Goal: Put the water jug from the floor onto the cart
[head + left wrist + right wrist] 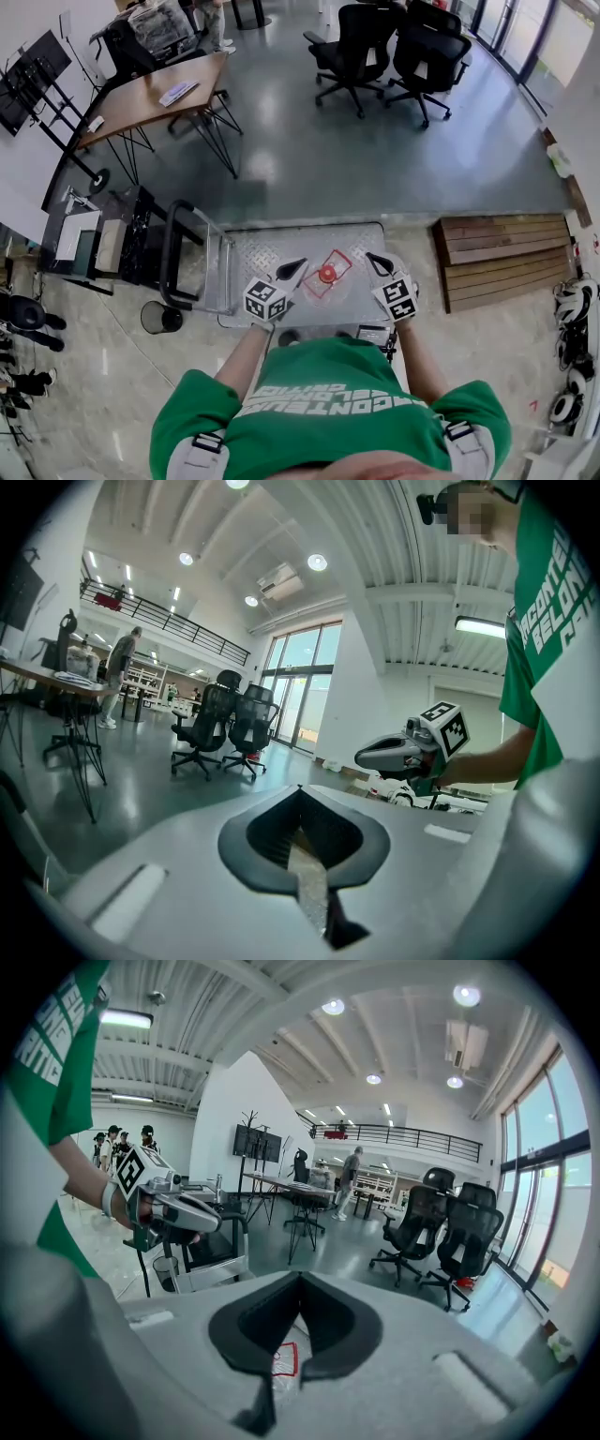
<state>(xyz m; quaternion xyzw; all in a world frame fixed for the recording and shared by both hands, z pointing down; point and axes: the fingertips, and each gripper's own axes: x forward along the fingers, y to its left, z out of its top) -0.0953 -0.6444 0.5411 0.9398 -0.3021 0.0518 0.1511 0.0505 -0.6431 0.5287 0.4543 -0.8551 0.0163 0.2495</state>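
**Water jug, upright, flanked by two closed grippers at the cart**

**Item:** water jug [327, 275]. Clear body, red cap, red-outlined label. It stands between the two tools, just inside the tip of the left gripper [298, 269] and near the tip of the right gripper [375, 261]. Seen from above, it sits over the near part of the cart [272, 246]. Whether its base rests on the deck or hangs clear of it, I cannot tell.

**Orientation:** long axis vertical, cap up, base down. No lean that I can see.

**Tools:** both grippers have their jaws closed tip to tip, with nothing clamped inside either one. Each points forward and a little downward, one on either side of the jug. Whether either tip presses on the jug's wall cannot be made out.

**Cart:** flat metal deck ahead of both tips. The push handle [173, 253] is well out past the left gripper's outer side.

**Step in hand, by my judgement:** the placing end of the job. The jug is at the cart, either pinched between the closed tools or just set down.

**Next move calls for:** if the tools carry the weight, an even squeeze from both sides while the jug goes further onto the deck, away from the near edge. Then both tools should draw outward together so the jug is not tipped.
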